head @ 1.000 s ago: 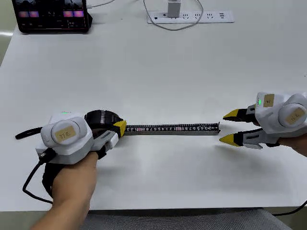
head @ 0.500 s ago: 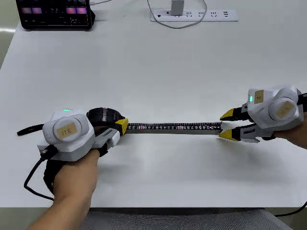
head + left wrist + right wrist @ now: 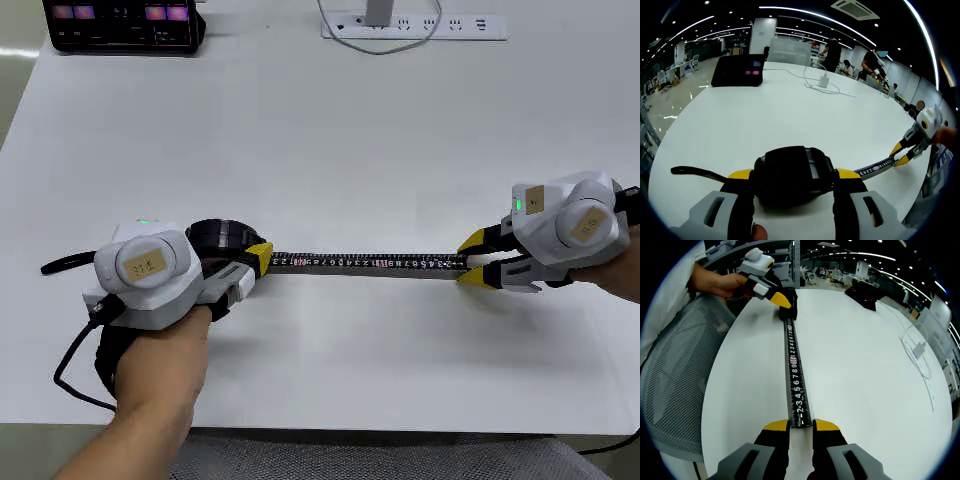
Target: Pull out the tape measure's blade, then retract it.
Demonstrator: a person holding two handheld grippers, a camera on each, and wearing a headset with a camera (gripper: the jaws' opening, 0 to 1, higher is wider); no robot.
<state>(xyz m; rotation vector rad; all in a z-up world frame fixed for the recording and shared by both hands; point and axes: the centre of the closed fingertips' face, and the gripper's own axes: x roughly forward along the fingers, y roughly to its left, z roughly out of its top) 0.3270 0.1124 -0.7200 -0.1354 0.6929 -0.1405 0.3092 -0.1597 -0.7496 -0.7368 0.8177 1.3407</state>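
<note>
A black tape measure case (image 3: 222, 238) lies on the white table at the left, and my left gripper (image 3: 240, 258) is shut on it. In the left gripper view the case (image 3: 792, 172) sits between the yellow-tipped jaws of that gripper (image 3: 794, 175). The blade (image 3: 365, 263) runs flat to the right along the table. My right gripper (image 3: 471, 260) holds the blade's tip between its jaws. The right gripper view has the blade (image 3: 796, 375) ending between the right gripper (image 3: 801, 426) jaws, which press on both of its edges.
A black device with a lit screen (image 3: 122, 22) stands at the back left, and a white power strip (image 3: 415, 27) with a cable at the back middle. The case's black strap (image 3: 62, 266) trails left. The table's front edge (image 3: 330, 432) is close. A mesh chair (image 3: 670, 390) sits below it.
My right gripper has moved left to the blade's tip and its jaws have narrowed onto it. The left gripper and the case have stayed put; the blade's length looks unchanged.
</note>
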